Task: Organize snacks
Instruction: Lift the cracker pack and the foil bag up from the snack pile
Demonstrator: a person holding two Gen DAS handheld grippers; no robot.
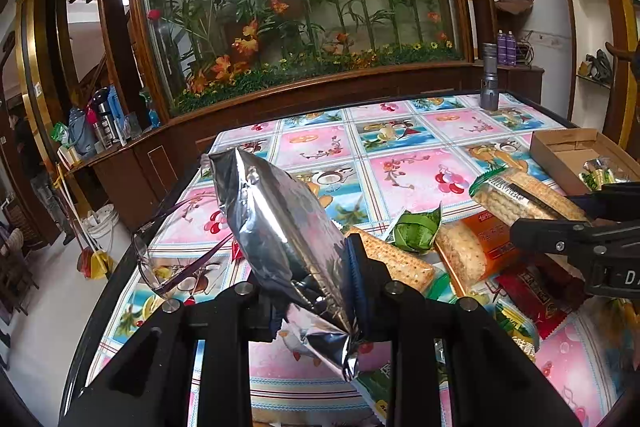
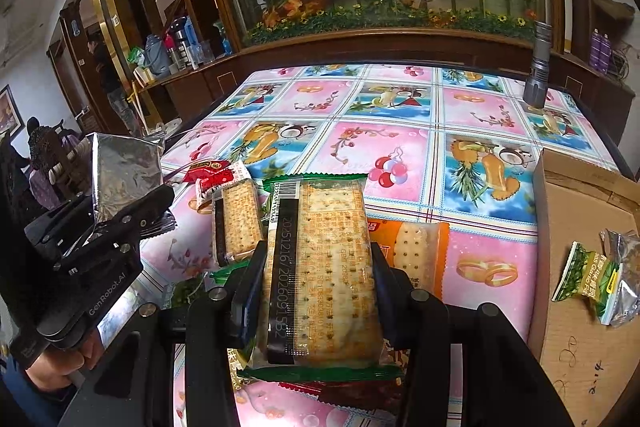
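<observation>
Left tool (image 1: pixel 320 281) pinches a foil packet (image 1: pixel 280 227), right tool (image 2: pixel 316 283) a cracker pack (image 2: pixel 324 267); both should lower flat into the cardboard box (image 2: pixel 580 307) at right.

A table (image 2: pixel 400 131) in fruit-print cloth carries snack packets (image 2: pixel 416 251), a cardboard box (image 2: pixel 580 327) and a flashlight (image 2: pixel 538 67).

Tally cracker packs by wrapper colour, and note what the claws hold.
Green-edged cracker pack, in right claw: 1
Red-ended cracker pack: 1
Orange cracker pack: 1
Total: 3
Left claw holds a silver foil packet, not counted.
</observation>
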